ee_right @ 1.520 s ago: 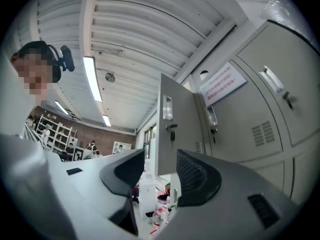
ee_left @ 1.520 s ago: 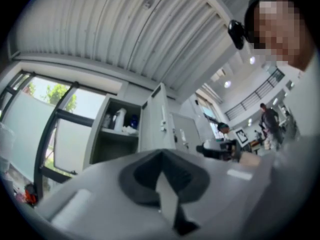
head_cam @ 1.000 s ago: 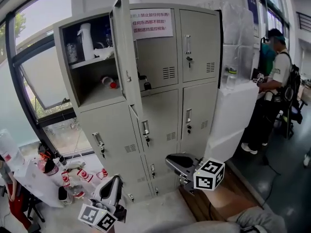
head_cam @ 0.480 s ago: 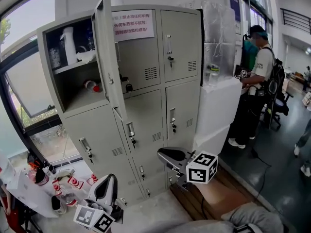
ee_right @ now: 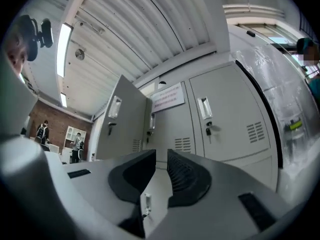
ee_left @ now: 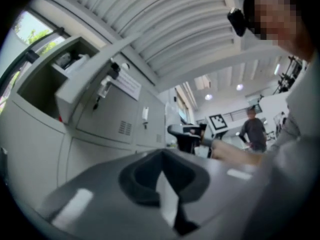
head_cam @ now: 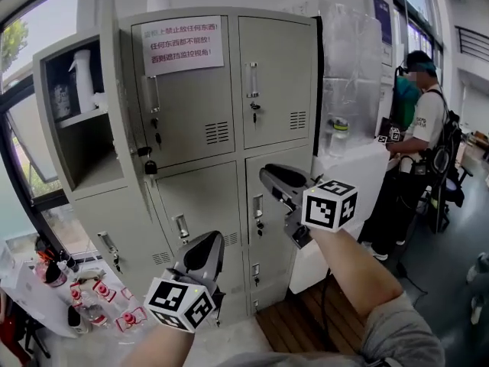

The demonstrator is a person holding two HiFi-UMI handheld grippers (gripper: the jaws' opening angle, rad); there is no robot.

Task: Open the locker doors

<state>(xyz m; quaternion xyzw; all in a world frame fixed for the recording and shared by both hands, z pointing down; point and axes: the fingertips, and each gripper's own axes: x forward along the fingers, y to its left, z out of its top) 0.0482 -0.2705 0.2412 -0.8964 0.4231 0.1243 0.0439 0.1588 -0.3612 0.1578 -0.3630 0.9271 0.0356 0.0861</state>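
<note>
1. A grey locker bank (head_cam: 275,121) stands just ahead. Its top-left door (head_cam: 122,113) hangs open with shelves showing, and every other door is shut.
2. The right gripper (head_cam: 273,177) is held up toward the shut right-hand doors, probably to line up on a handle (head_cam: 258,203). Its jaws have just eased a sliver apart, with nothing between them.
3. The left gripper (head_cam: 212,243) hangs lower, tips pressed together, empty.

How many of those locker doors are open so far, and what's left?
Done: the top-left door stands open. In hand: nothing yet; the right tool is held up empty before the middle column, and the left tool, lower, is empty too. Left: every other visible door, such as the top-right door, is shut.
</note>
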